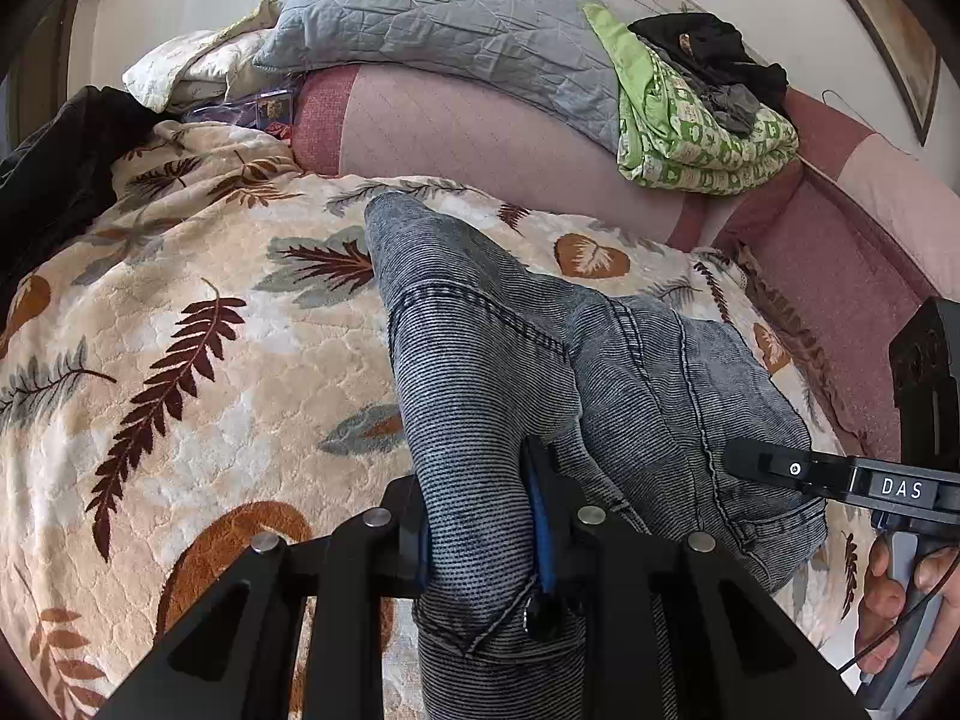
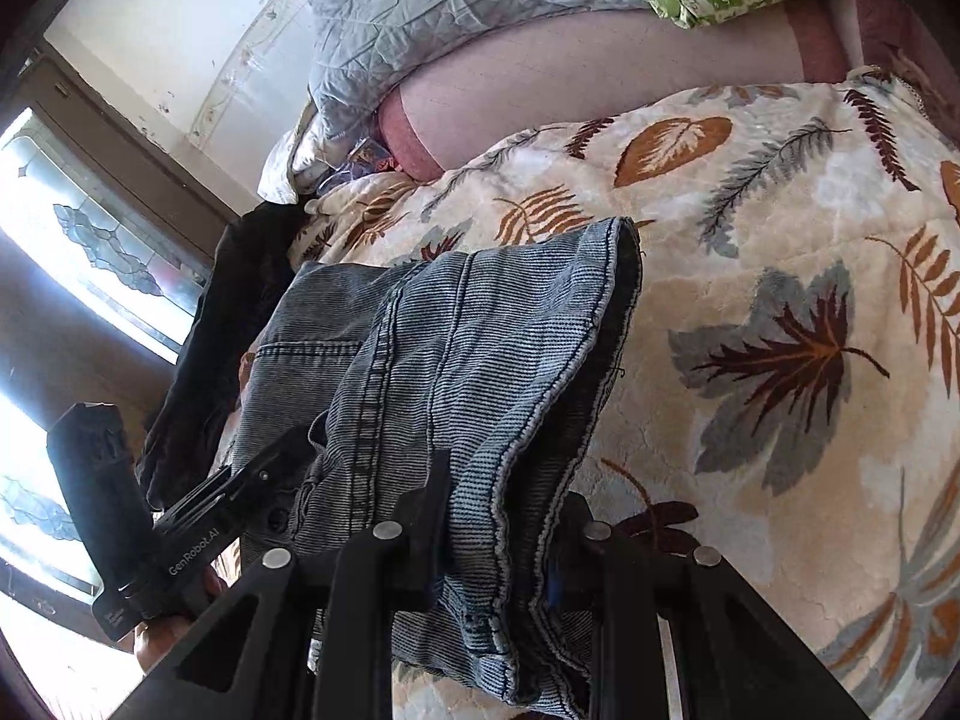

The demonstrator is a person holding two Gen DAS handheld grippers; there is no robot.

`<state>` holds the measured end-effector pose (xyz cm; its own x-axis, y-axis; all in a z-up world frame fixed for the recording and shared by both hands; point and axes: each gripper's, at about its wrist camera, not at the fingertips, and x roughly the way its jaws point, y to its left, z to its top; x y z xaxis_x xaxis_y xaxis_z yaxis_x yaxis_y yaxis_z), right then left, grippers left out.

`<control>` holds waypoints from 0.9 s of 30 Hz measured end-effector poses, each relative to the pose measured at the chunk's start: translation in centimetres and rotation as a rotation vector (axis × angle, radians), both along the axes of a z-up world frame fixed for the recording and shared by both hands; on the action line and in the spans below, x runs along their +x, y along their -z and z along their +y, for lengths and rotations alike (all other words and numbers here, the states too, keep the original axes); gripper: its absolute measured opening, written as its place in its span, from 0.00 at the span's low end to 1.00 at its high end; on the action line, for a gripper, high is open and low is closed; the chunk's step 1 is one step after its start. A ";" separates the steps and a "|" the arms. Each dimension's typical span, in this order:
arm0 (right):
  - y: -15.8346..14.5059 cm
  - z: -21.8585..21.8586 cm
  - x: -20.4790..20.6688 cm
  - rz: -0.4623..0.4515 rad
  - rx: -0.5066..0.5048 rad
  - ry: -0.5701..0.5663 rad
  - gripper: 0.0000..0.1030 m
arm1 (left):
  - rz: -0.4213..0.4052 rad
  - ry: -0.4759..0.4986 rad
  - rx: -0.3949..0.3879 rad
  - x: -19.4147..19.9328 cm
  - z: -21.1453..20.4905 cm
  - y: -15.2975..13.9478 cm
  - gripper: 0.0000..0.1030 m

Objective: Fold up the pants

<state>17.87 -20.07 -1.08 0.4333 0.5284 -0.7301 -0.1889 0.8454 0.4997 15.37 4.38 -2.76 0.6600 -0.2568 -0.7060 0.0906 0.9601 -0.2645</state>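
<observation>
Above the leaf-print blanket (image 1: 180, 360), my left fingers (image 1: 480, 516) and right fingers (image 2: 498, 540) each pinch bunched grey denim pants (image 1: 540, 360), lifted and unfolded, so folding looks barely begun.

A bed with a dusty-pink quilted mattress (image 1: 480, 138) carries a cream plush blanket printed with brown, rust and grey leaves (image 1: 198, 324), spread over its near part, and grey-blue ribbed denim pants (image 1: 600, 360) lie partly on that blanket. Along the far edge rest a grey quilted pillow (image 1: 432, 18), a folded green-and-white patterned cloth (image 1: 690, 138) topped with dark garments (image 1: 708, 48), and a crumpled cream cloth (image 1: 186, 72). At the left edge sits a black garment (image 1: 54, 168).
</observation>
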 end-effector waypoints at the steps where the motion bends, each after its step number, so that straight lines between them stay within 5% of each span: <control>1: 0.0 0.0 0.0 -0.001 -0.002 0.000 0.24 | -0.001 0.002 0.000 0.1 0.0 0.0 0.26; 9: 0.2 -0.5 0.6 0.011 0.020 -0.001 0.24 | 0.005 0.002 -0.003 0.4 -0.3 0.0 0.26; 18: 4.3 -0.7 2.0 0.121 0.006 -0.005 0.25 | 0.134 0.006 -0.010 2.1 -0.1 4.6 0.28; 21: 6.9 -0.9 2.2 0.210 -0.017 0.016 0.31 | 0.188 -0.021 0.006 2.4 0.3 6.5 0.46; 23: 8.0 -1.4 2.1 0.251 -0.042 0.041 0.52 | 0.192 -0.058 0.017 2.3 1.0 6.5 0.67; 24: 8.3 -1.7 2.0 0.269 -0.057 0.056 0.67 | 0.200 -0.071 0.004 2.2 1.4 6.3 0.69; 27: 7.1 -2.4 1.0 0.230 -0.073 0.047 0.68 | 0.160 -0.089 -0.028 1.1 2.5 4.7 0.69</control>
